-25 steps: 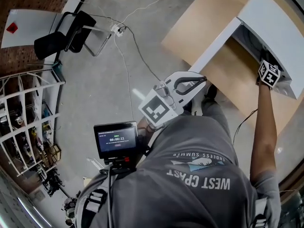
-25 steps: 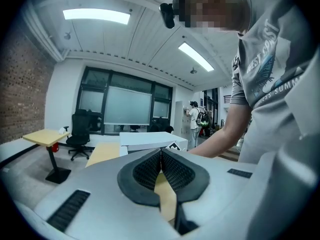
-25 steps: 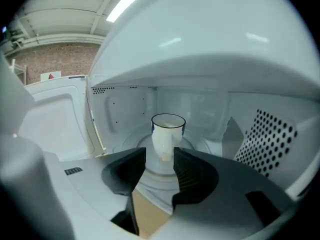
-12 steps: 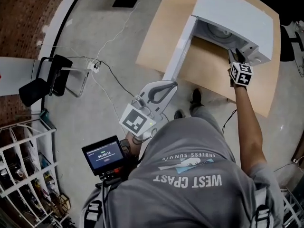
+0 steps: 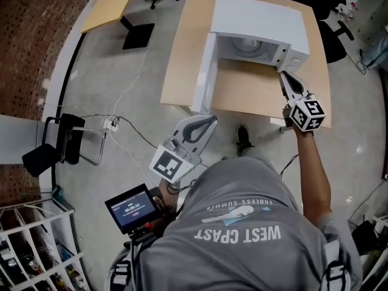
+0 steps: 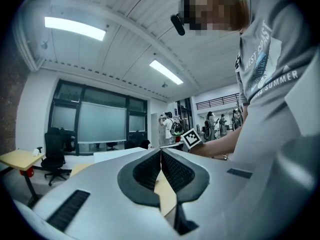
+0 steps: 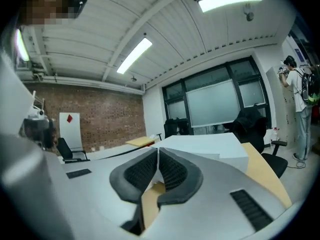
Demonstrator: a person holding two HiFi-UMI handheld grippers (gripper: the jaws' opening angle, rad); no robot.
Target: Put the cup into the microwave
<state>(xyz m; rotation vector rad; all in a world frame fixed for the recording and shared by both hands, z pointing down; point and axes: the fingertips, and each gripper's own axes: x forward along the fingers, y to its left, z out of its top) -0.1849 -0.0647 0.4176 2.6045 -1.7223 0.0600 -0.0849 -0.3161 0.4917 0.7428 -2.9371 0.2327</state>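
Our microwave [image 5: 257, 17] stands open, seemingly holding only its turntable; left gripper [image 5: 212, 119] pressed together empty, right gripper [image 5: 282, 74] closing on nothing.

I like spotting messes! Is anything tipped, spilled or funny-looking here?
Nothing looks spilled, tipped or broken. One thing stands out: the microwave on the table has its door swung wide open. I can't make out a cup anywhere.

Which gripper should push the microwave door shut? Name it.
Likely left: the left gripper, shut, sits beside the open door's free edge; the right gripper, its empty jaws closing, is across the microwave's opening.
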